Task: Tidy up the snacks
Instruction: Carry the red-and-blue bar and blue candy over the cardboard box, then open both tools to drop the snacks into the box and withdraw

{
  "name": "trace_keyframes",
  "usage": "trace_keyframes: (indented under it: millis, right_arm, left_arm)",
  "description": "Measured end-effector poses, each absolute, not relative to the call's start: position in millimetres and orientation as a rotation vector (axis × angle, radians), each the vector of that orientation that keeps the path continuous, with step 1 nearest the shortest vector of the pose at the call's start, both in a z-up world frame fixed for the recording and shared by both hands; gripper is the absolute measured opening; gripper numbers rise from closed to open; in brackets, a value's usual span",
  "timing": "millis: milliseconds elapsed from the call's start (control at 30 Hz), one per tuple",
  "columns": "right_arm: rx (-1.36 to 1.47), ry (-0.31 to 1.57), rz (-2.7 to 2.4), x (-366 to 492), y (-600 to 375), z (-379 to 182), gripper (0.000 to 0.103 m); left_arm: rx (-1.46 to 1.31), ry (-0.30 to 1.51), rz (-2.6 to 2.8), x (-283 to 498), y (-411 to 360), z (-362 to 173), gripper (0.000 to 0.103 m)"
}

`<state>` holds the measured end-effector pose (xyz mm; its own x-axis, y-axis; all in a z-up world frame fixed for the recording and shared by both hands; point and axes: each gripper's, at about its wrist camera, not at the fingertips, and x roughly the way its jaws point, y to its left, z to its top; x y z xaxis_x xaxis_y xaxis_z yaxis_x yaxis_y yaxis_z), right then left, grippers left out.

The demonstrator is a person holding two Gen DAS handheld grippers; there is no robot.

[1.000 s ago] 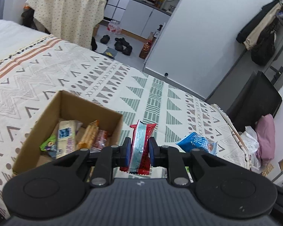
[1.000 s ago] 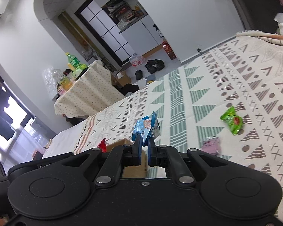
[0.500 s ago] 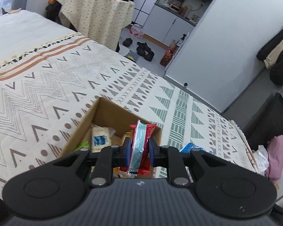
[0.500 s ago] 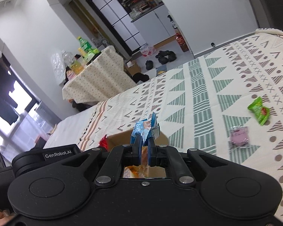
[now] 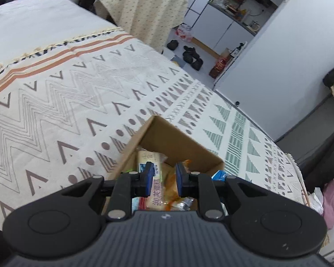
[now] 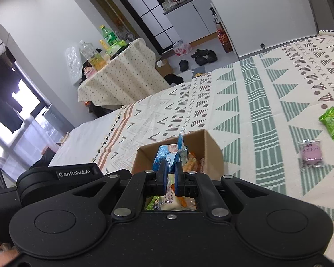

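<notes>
Risks first. The right hand-held gripper (image 6: 169, 171) pinches a crinkly blue foil snack packet (image 6: 170, 153) by its lower edge only, directly above the open brown cardboard box (image 6: 211, 153). The packet stands tall and floppy, so it can swing or slip from the shallow pinch. Released off-centre, it likely catches the box rim and drops onto the bed cover (image 6: 267, 115). The box is light corrugated card on soft bedding, so a bump from either hand-held gripper probably tips or shifts it. Both sit over the same box and could clash.

The left hand-held gripper (image 5: 164, 173) hangs over the box interior, pads spread and gripping nothing. Through the gap, a pale rectangular biscuit pack (image 5: 154, 166) and orange wrapped pieces lie inside the box.

Two more snacks lie on the bed, well to the right of the box: a glossy green pillow packet (image 6: 331, 123) and a clear wrapper with pink contents (image 6: 311, 153). Slick film, easy to skid.

The bed cover is matte woven cloth with a geometric print.
</notes>
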<state>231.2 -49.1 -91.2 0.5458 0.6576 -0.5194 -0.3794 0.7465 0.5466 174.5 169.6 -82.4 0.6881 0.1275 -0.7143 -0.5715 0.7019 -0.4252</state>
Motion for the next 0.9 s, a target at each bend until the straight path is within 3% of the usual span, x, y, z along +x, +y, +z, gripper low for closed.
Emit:
trace_keyframes:
  millis: [433,600,800,900]
  right_arm:
    - [0.41,0.813,0.687,248.5,-19.5,-102.4,0.006]
    - [0.434,0.851,0.68,256.6,-21.7,-106.6,0.025]
    - [0.446,0.864,0.624,256.4,-43.8,-112.6,0.03]
    - [0.437,0.847,0.593,252.7,-56.1,-111.2,0.047]
  left_arm:
    - [-0.715,0.762,0.474,182.4,180.1,-95.3,0.027]
    - [-0.701,0.783,0.487,186.9,177.6,-99.9,0.043]
    - [-0.66,0.797,0.474,192.0,164.9,-100.2,0.062]
    - [-0.638,0.801,0.471,193.5,156.0,-99.0,0.072]
